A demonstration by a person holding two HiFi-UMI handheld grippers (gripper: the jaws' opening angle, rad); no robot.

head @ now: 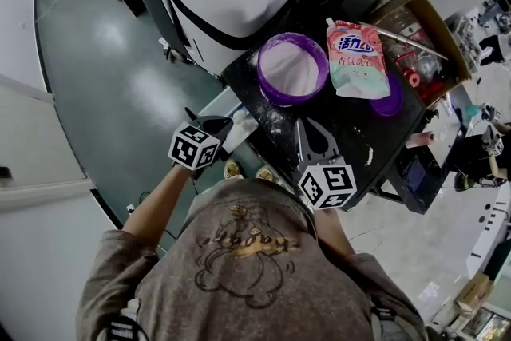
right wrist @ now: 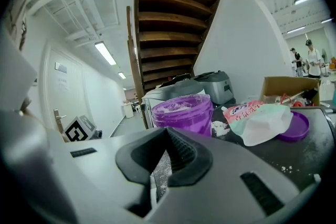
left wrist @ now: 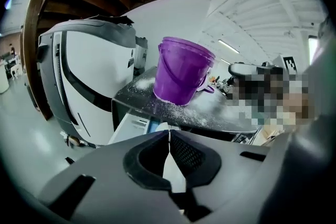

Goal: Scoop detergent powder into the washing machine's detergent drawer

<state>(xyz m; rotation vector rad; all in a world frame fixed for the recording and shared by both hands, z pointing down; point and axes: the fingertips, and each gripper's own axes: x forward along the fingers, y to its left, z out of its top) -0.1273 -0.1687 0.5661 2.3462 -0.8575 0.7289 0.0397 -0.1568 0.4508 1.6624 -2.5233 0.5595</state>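
Purple bucket (right wrist: 182, 113) stands dead ahead of right gripper (right wrist: 167, 129), farther from left gripper (left wrist: 169, 132); both are clamped together, empty.

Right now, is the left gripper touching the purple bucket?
Apart. The head view shows the left gripper off the table's edge, with a stretch of dark tabletop between its jaws and the purple bucket.

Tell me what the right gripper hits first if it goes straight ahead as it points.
Most likely the purple bucket of powder: the right gripper, jaws shut and empty, points at its side wall. The detergent pouch lies to the right of that line. Depth is hard to judge.
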